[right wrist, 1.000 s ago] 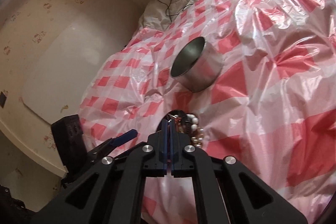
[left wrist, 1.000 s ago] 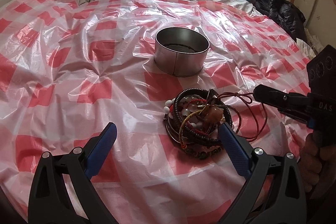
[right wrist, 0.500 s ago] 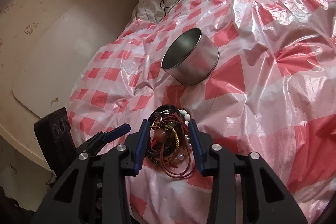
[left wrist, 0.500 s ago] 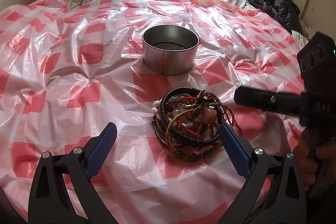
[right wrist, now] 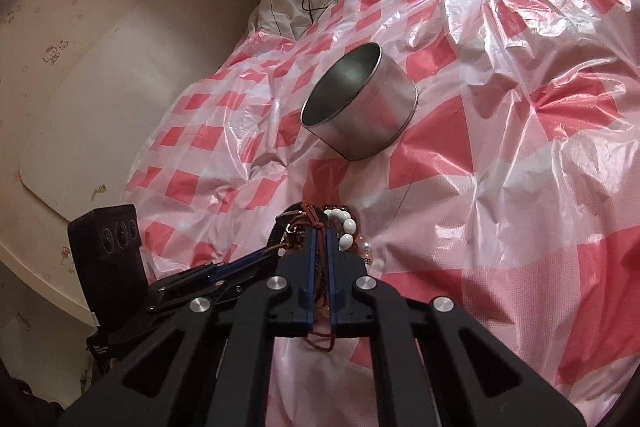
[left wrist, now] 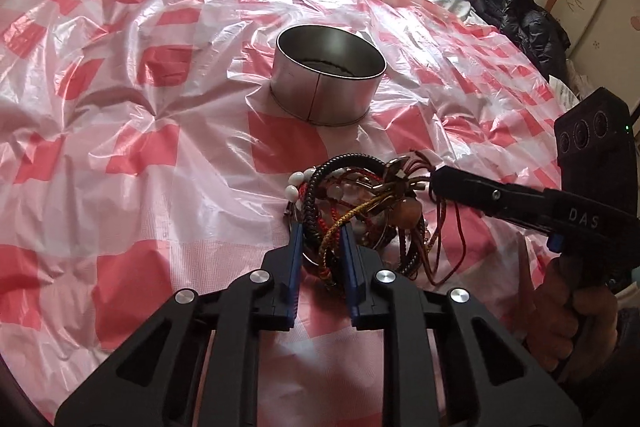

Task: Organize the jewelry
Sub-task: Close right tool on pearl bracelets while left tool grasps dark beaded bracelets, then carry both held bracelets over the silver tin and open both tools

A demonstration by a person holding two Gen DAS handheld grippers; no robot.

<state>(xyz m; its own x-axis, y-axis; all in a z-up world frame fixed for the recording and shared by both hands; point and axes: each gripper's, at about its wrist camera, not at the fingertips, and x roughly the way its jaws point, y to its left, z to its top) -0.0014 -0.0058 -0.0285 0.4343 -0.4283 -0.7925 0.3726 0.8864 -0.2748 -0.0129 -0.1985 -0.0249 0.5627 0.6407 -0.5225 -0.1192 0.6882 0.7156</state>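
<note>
Both tongs, open half a second ago, are now pinching the tangled bracelet pile [left wrist: 360,215]: left tongs [left wrist: 320,251] gripping braided cords, right tongs [right wrist: 319,247] clamping red string, starting separation.

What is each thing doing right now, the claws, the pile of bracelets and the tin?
Left claw: shut on the jewelry pile.
Right claw: shut on the jewelry pile.
Jewelry pile: tangled, gripped from both sides.
Metal tin: upright, lidless, apart from the pile.
</note>
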